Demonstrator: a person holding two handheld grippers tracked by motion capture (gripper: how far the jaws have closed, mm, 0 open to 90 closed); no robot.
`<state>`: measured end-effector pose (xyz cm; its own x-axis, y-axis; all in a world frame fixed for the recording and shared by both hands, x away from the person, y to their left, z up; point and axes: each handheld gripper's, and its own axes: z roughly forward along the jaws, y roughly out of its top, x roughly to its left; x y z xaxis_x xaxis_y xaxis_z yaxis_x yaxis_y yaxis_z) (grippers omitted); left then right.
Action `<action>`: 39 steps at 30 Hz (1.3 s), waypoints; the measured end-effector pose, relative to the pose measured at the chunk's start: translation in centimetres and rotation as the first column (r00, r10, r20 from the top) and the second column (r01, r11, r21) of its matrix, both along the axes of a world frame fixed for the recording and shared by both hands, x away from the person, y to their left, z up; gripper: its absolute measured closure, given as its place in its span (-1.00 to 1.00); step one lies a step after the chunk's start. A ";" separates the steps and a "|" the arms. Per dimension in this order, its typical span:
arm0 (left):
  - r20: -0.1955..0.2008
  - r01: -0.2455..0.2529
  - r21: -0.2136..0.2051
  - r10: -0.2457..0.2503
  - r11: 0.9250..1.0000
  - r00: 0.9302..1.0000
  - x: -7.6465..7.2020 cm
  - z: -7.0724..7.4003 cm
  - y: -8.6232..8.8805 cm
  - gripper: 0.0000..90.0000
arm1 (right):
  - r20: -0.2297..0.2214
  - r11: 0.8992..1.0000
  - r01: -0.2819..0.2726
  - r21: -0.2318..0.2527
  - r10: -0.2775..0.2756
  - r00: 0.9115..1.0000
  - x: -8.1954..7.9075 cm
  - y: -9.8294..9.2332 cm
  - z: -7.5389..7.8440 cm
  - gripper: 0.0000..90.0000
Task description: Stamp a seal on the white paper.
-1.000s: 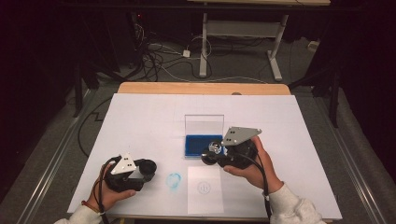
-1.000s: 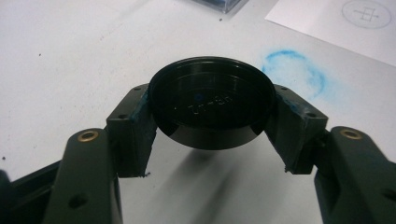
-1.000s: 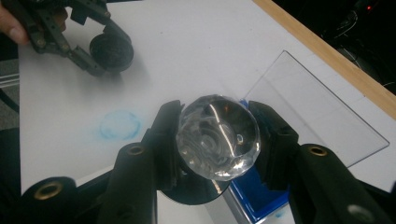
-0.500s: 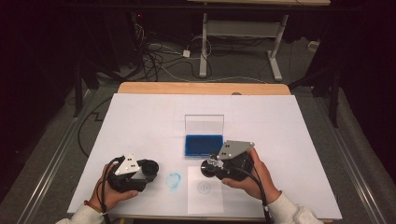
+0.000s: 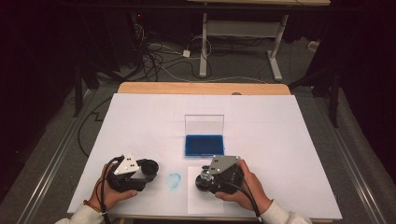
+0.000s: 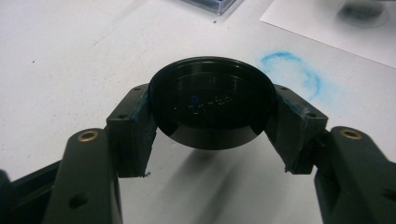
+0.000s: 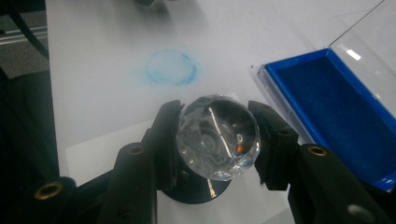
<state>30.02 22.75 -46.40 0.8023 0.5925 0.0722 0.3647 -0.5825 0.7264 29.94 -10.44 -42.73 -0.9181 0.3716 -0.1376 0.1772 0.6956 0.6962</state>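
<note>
While the stamp (image 5: 204, 181) hangs over the small paper sheet (image 5: 205, 198) near the front edge of the tabletop (image 5: 280, 140), the high view shows the right tool (image 5: 205, 179) clenched on it and the left tool (image 5: 148, 169) clenched on a black lid (image 5: 148, 168) near the front left, with a blue ring smudge (image 5: 173, 180) between them and the open ink pad (image 5: 204, 144) just behind the sheet. In the left gripper view the lid (image 6: 212, 100) is a smooth, glossy, shallow disc, pinched at its rim by ink-smeared pads. In the right gripper view the stamp's knob (image 7: 218, 136) is clear, faceted and glassy above a dark round base, beside the ink pad's (image 7: 336, 102) felt-like blue bed. To print cleanly, I judge it should come straight down, flat, press once, and lift without sliding.
</note>
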 end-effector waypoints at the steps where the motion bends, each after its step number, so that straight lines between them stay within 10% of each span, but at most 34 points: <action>1: -0.001 0.001 0.002 -0.001 1.000 1.000 0.0 0.0 0.0 -0.18 | 0.001 1.000 -0.007 -0.005 0.007 1.000 0.0 0.0 -0.1 0.28; 39: -0.013 0.022 0.020 -0.022 1.000 1.000 0.0 -0.2 -0.4 -0.18 | 0.010 0.991 -0.022 -0.135 0.024 1.000 -0.7 1.4 -1.3 0.27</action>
<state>30.03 22.31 -46.64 0.8160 0.5733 0.0741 0.3607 -0.6051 0.7097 29.26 -9.03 -44.05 -0.9243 0.3276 -0.1958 0.1526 0.7874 0.5973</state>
